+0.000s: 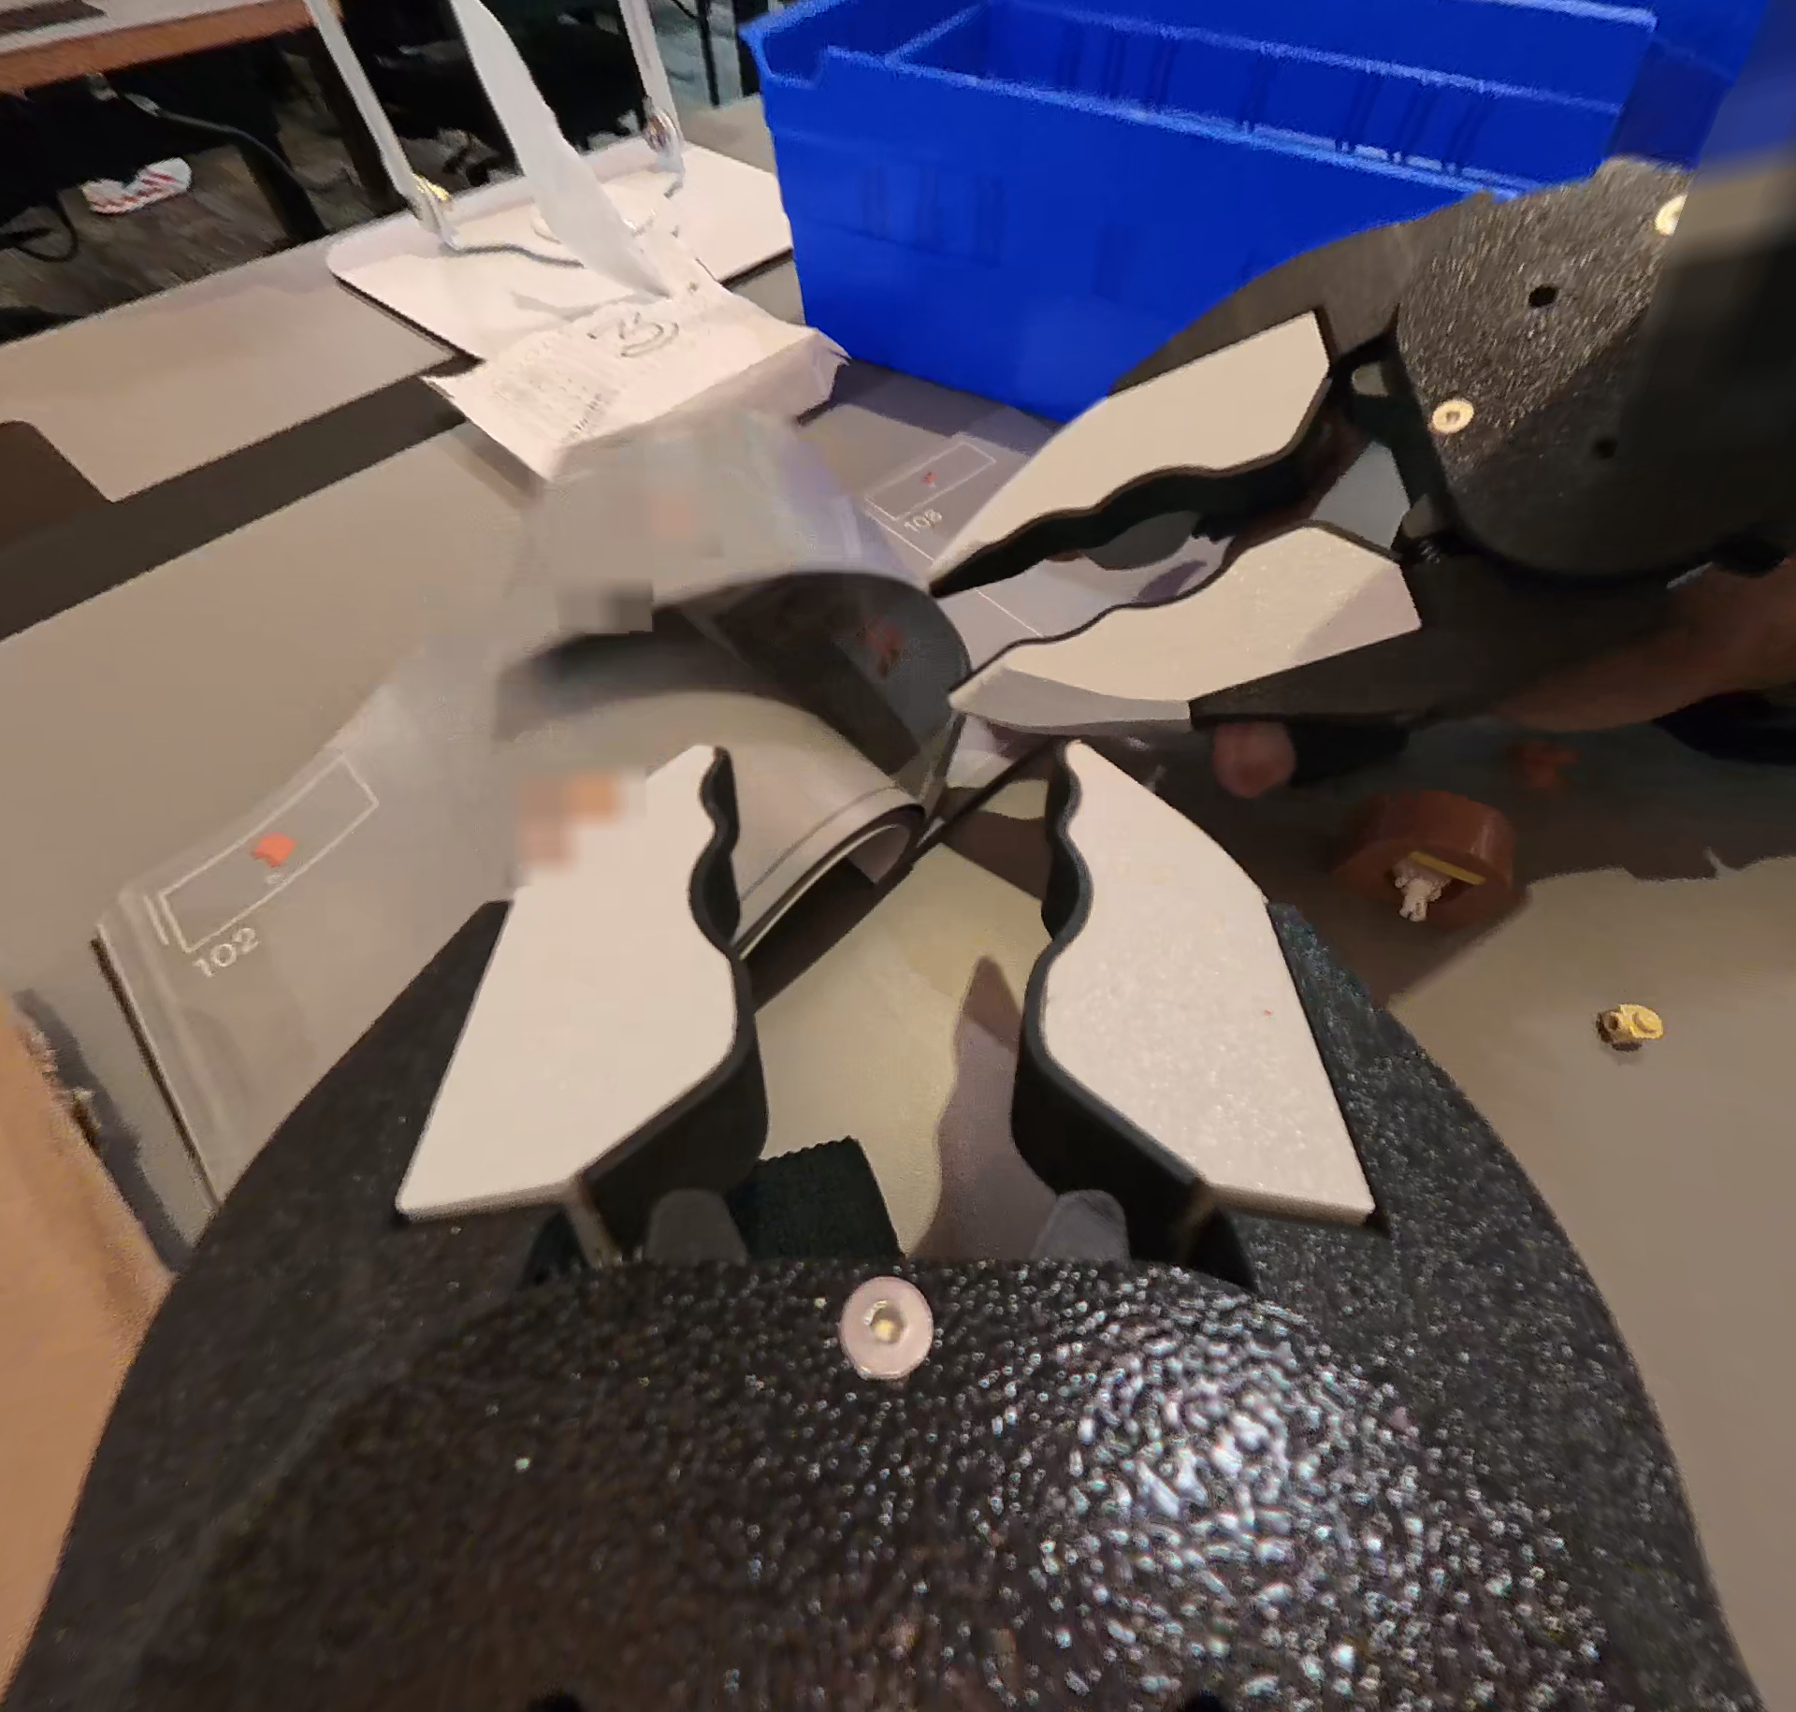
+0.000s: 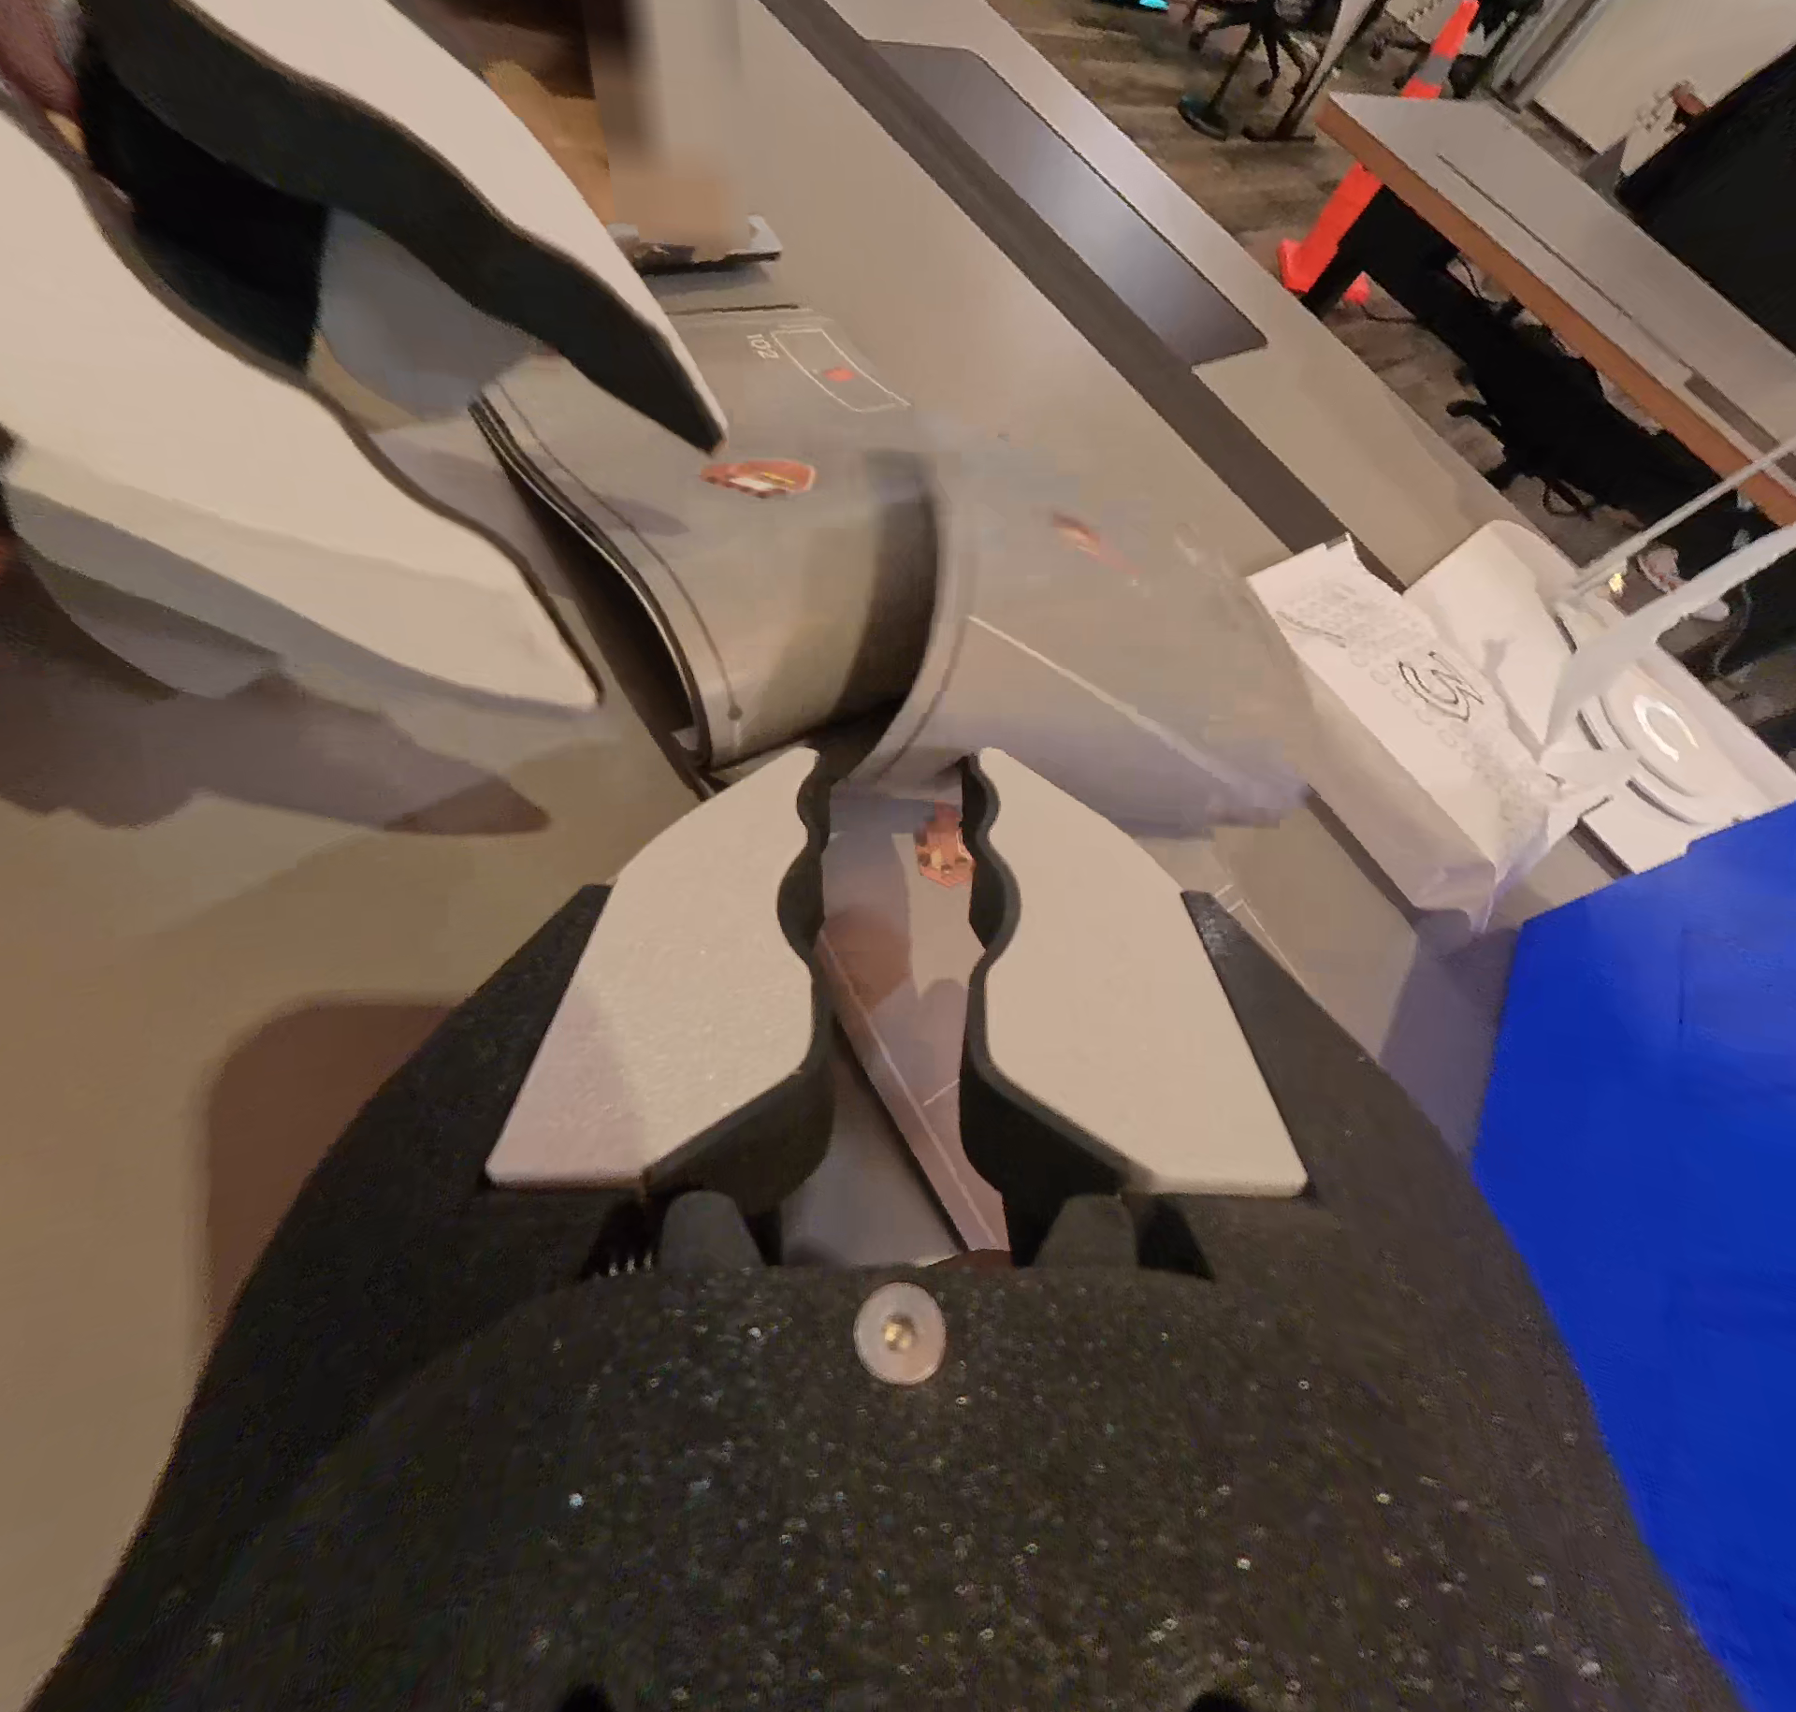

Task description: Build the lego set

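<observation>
Grey table fills both views, with a blue bin at the far right side and a white sheet of paper beside it. An open booklet with grey pages lies flat on the table, directly in front of the left gripper. Its fold runs diagonally, from near this gripper's left finger toward the tip of its right finger. The left gripper's jaws stand wide and hold nothing; the lower pages lie between the fingers without touching the pads. One page is lifted and bends in an arch above the fold, away from the left gripper. The right gripper comes from the right side, across the fold, and it is the nearer one to this page. Its jaws are narrow, and the curled edge of the page sits between the two tips; I cannot tell if the pads press on it. A brown round part and a small yellow piece lie on the table, to the right, well apart from both grippers.
</observation>
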Demonstrator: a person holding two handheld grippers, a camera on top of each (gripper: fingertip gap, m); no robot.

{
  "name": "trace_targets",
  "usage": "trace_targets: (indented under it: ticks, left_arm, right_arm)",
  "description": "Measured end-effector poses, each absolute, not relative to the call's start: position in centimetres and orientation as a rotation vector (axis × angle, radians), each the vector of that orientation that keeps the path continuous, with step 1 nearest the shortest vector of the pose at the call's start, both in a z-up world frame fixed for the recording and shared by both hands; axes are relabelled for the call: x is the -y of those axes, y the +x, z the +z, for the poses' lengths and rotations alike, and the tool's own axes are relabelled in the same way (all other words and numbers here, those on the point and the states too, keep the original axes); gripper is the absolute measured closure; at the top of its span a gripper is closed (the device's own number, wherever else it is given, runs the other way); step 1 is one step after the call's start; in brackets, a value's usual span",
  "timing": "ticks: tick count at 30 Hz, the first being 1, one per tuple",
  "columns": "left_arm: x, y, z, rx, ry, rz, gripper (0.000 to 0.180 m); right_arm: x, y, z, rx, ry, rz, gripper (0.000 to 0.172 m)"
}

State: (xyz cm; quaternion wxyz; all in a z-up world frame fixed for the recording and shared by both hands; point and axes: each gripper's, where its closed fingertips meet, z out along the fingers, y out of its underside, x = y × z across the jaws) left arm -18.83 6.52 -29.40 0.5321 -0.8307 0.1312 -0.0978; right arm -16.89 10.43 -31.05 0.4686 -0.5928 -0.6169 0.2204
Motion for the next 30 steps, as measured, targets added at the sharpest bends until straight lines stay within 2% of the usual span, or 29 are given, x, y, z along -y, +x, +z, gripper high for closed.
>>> trace_targets:
  ticks: [12,19,30]
  left_arm:
    - [-6.5,-19.8,-30.0,-0.278,-2.003,-0.220,0.125]
    - [-6.4,-19.8,-29.9,-0.282,-1.998,-0.209,0.126]
    - [-6.5,-20.2,-30.1,-0.262,-2.004,-0.199,0.128]
  right_arm:
    - [-11.3,-13.2,-33.5,1.506,-1.724,0.554,0.141]
    - [-11.4,-12.0,-33.0,1.394,-1.863,0.766,0.137]
    - [-11.9,-10.9,-33.1,1.301,-1.959,0.832,0.136]
